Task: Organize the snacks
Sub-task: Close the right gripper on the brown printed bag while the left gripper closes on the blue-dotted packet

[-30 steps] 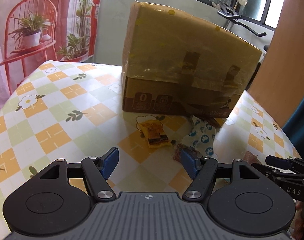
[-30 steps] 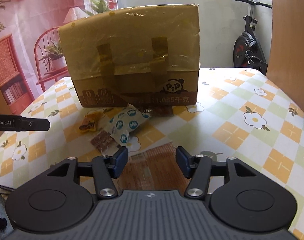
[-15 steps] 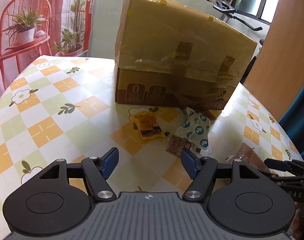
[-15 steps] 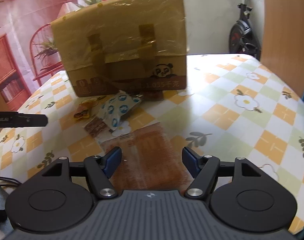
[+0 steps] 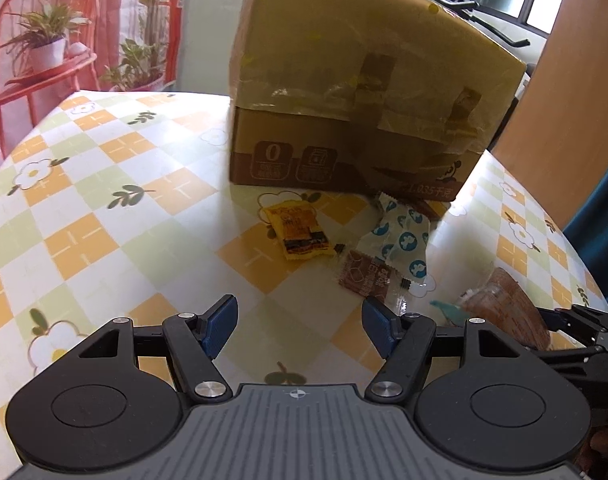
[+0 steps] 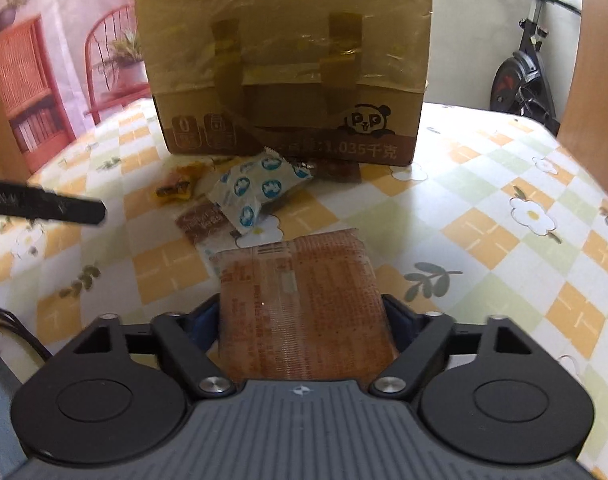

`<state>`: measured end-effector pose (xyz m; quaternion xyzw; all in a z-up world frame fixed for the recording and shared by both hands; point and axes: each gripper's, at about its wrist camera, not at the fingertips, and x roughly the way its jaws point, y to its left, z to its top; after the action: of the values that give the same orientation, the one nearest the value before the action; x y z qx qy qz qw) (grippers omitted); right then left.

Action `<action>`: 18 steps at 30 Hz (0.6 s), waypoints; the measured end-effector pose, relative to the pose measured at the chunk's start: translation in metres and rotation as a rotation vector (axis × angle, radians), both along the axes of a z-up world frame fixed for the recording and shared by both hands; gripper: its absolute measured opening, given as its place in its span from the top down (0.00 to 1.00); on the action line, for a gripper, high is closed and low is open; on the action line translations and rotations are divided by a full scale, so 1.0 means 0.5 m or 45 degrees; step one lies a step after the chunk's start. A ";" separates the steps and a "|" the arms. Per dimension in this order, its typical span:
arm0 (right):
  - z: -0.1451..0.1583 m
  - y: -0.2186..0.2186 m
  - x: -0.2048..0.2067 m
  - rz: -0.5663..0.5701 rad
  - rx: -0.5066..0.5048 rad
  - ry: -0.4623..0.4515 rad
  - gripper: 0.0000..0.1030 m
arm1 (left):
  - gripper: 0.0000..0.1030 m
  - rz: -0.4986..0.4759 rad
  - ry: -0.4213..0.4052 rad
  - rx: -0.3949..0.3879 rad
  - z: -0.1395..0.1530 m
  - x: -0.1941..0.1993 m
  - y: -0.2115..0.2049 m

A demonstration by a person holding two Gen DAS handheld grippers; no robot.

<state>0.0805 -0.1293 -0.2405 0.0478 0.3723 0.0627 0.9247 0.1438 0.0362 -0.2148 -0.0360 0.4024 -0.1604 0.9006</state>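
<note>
right gripper (image 6: pixel 300 320) lowered, straddling brown packet (image 6: pixel 300 300)

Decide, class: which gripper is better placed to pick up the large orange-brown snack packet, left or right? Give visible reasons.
Right. The right gripper already straddles the orange-brown packet, a finger on each side. The left gripper hangs open over bare tablecloth, with that packet off to its side.
</note>
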 end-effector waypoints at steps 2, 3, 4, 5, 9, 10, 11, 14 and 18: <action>0.000 -0.007 0.007 -0.011 0.029 -0.003 0.24 | 0.31 -0.027 -0.009 -0.010 0.001 0.011 -0.008; 0.000 -0.008 0.012 -0.011 0.031 -0.003 0.25 | 0.31 -0.042 -0.018 -0.012 0.003 0.015 -0.014; 0.001 -0.008 0.017 -0.014 0.027 -0.003 0.25 | 0.31 -0.058 -0.029 -0.008 0.005 0.022 -0.022; 0.001 -0.009 0.024 -0.021 0.021 -0.002 0.25 | 0.31 -0.074 -0.039 0.003 0.007 0.029 -0.031; 0.000 -0.026 0.048 -0.111 0.024 0.004 0.25 | 0.31 -0.154 -0.066 0.051 0.011 0.061 -0.080; 0.000 -0.030 0.053 -0.140 0.012 0.006 0.25 | 0.31 -0.186 -0.070 0.060 0.010 0.069 -0.094; 0.000 -0.034 0.057 -0.164 0.002 0.005 0.25 | 0.31 -0.213 -0.074 0.072 0.008 0.077 -0.109; -0.003 -0.054 0.067 -0.205 -0.011 -0.001 0.25 | 0.31 -0.275 -0.079 0.110 0.002 0.096 -0.151; -0.004 -0.083 0.074 -0.239 -0.004 0.000 0.25 | 0.31 -0.350 -0.074 0.133 -0.008 0.116 -0.197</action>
<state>0.1177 -0.1706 -0.2424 0.0811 0.3664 -0.0247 0.9266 0.2015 -0.0625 -0.2190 0.0709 0.3851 -0.2620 0.8820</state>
